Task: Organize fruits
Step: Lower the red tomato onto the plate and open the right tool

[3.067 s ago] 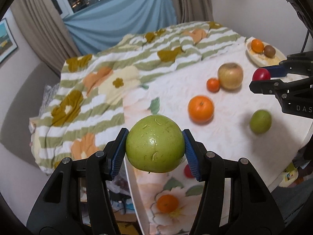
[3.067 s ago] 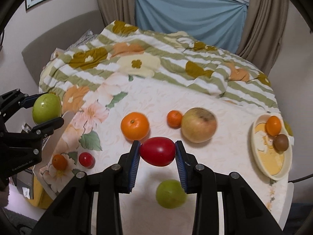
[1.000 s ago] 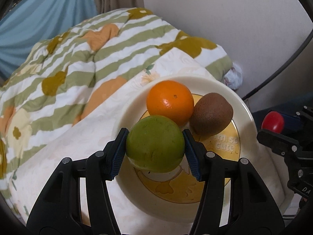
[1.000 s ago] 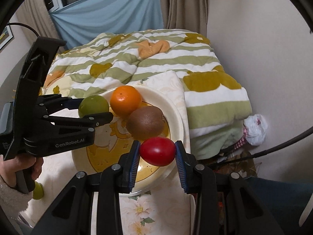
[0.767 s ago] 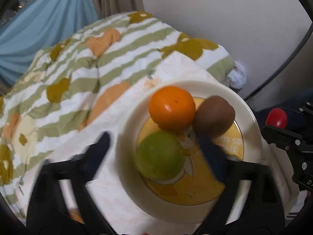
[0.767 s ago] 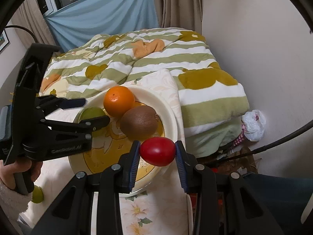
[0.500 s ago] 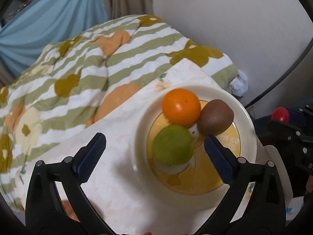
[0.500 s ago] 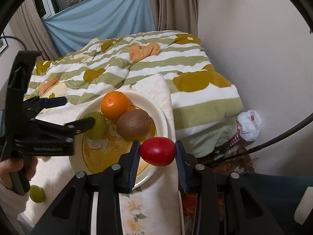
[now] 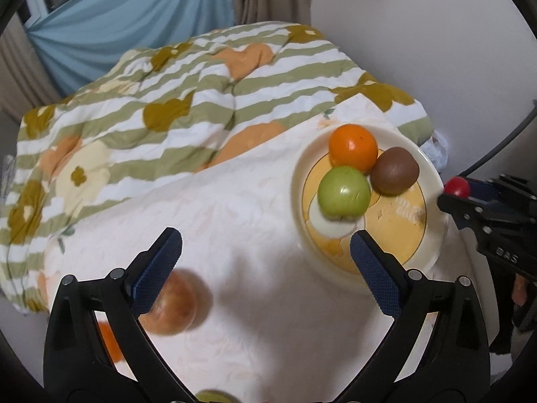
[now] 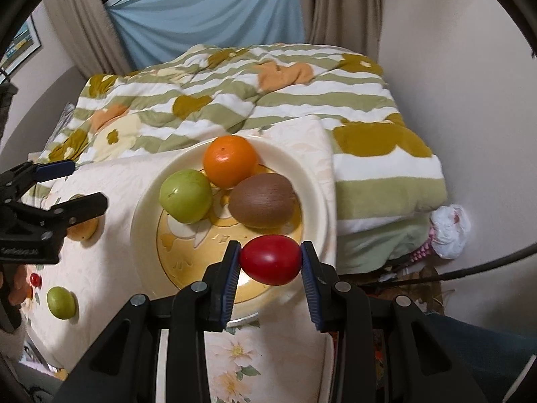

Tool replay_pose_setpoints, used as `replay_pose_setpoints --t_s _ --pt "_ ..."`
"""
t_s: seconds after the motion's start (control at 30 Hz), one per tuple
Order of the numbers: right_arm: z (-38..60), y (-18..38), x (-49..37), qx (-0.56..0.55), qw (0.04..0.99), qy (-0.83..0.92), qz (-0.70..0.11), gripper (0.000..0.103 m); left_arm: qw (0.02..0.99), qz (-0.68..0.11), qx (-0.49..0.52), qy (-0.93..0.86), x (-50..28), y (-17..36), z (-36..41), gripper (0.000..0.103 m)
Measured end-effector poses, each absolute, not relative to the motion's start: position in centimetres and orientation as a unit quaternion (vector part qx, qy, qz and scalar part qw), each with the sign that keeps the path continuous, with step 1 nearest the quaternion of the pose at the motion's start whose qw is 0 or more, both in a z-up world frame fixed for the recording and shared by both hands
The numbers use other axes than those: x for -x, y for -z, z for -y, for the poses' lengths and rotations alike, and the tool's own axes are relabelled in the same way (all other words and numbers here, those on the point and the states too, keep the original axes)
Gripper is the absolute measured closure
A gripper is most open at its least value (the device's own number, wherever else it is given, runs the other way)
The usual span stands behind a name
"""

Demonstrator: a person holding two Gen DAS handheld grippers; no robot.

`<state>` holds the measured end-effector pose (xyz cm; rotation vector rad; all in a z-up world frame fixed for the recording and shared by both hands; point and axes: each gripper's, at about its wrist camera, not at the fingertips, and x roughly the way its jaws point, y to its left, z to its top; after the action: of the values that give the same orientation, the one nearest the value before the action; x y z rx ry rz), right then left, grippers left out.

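Since release, the left gripper point(image 9: 265, 255) has backed away, jaws spread, from the green apple point(image 10: 185, 196) on the plate point(image 10: 315, 194); the right gripper point(image 10: 270, 262) clamps the smooth, slippery, bruisable red tomato point(image 10: 270, 260) across its middle above the rim.

striped quilt point(image 10: 235, 100), blue curtain point(image 10: 208, 20), pale wall point(image 10: 453, 50)

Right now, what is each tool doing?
Left tool: open, holding nothing.
Right tool: shut on the red tomato, over the plate.
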<state>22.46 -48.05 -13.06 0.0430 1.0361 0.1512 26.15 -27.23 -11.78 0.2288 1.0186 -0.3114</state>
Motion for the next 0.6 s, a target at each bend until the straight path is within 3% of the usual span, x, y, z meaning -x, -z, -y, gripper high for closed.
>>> replay_pose_setpoints --t_s 0.47,0.53,0.57,0.6 --pt "46.0 15.5 -22.9 0.049 0.868 -0.125 -0.478 0.067 0.852 -0.506 -0.058 0.123 -23.5 13.5 24.0 0.0" --pt "46.0 15.4 -22.8 0.056 0.871 -0.123 -0.472 0.04 0.852 -0.507 -0.059 0.119 -23.2 13.6 24.0 0.0" --pt "46.1 15.3 -22.7 0.057 0.873 -0.125 -0.469 0.02 0.851 -0.508 -0.06 0.118 -23.1 13.7 24.0 0.0" --pt "46.1 15.1 -22.7 0.057 0.875 -0.126 -0.464 0.011 0.851 -0.508 -0.059 0.115 -22.8 13.7 24.0 0.0"
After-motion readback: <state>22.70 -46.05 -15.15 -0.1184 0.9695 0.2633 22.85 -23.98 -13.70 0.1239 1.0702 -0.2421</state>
